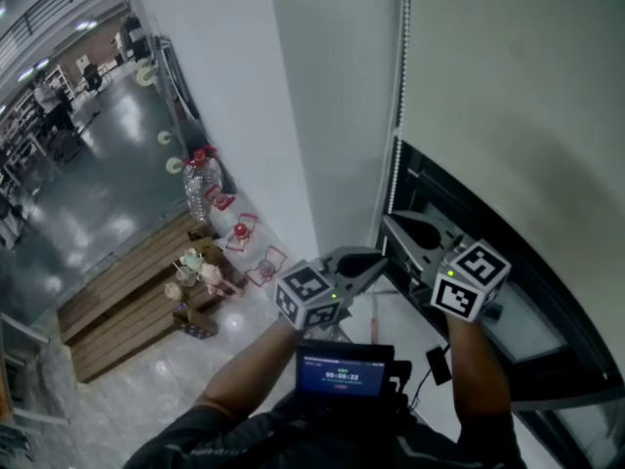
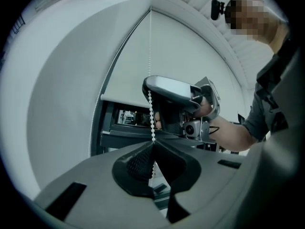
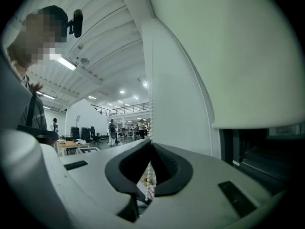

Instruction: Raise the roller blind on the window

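Observation:
The white roller blind (image 1: 518, 86) hangs partly down over the dark window frame (image 1: 444, 198). Its white bead chain (image 1: 402, 66) runs down the blind's left edge. My left gripper (image 1: 381, 260) is shut on the chain, whose beads pass straight between the closed tips (image 2: 153, 143). My right gripper (image 1: 391, 220) grips the same chain just above the left one, shut on the beads (image 3: 151, 142). In the left gripper view the right gripper (image 2: 176, 99) sits higher on the bead chain (image 2: 151, 113). The blind (image 3: 238, 56) fills the right gripper view's upper right.
A white pillar (image 1: 264, 96) stands left of the window. On the floor below are a water bottle (image 1: 200, 184), red wire stands (image 1: 244, 233), small cups (image 1: 195, 272) and a wooden pallet (image 1: 127, 296). A small screen (image 1: 342, 374) sits at my chest.

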Demonstrator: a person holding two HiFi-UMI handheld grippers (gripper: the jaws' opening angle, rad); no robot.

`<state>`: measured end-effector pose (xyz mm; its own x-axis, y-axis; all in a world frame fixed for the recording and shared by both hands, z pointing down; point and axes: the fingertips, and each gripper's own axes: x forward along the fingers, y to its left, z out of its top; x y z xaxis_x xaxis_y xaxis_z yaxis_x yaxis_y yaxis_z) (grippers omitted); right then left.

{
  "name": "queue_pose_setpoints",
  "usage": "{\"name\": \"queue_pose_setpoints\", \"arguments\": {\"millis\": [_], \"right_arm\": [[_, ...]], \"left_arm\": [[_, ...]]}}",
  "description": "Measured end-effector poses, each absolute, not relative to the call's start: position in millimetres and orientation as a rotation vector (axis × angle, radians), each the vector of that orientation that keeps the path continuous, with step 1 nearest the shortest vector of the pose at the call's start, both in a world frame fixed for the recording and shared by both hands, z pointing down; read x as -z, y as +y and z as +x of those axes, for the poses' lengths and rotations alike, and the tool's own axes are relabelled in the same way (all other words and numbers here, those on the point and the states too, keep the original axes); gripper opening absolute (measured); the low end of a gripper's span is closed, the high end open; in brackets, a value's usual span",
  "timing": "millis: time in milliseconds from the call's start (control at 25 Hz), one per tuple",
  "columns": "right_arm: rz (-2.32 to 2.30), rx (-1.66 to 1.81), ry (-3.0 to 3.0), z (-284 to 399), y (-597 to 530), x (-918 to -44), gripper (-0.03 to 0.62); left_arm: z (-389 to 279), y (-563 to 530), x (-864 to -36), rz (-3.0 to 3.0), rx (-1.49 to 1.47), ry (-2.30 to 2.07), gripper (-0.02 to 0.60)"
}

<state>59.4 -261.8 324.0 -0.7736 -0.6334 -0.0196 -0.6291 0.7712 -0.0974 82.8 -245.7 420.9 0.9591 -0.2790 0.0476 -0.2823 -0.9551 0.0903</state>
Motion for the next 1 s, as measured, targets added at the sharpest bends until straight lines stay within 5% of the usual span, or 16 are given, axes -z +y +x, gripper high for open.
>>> {"name": "queue_pose_setpoints", "arguments": {"millis": [640, 800, 1000], "right_arm": [[-1.029, 0.151, 2.931, 80.5, -259.4, -323.5, 0.000], [-1.020, 0.149, 2.927, 86.2, -268.3, -323.2, 0.000], [-1.001, 0.142, 2.915, 80.1, -270.4, -323.3, 0.000]], "left_arm": [[100.5, -247.8, -409.4, 3.026, 0.040, -0.435, 0.009], [79.5, -262.1, -398.2, 2.996, 0.102, -0.461, 0.099], [38.7, -279.8, -313.7, 3.019, 0.339, -0.557, 0.101]]}}
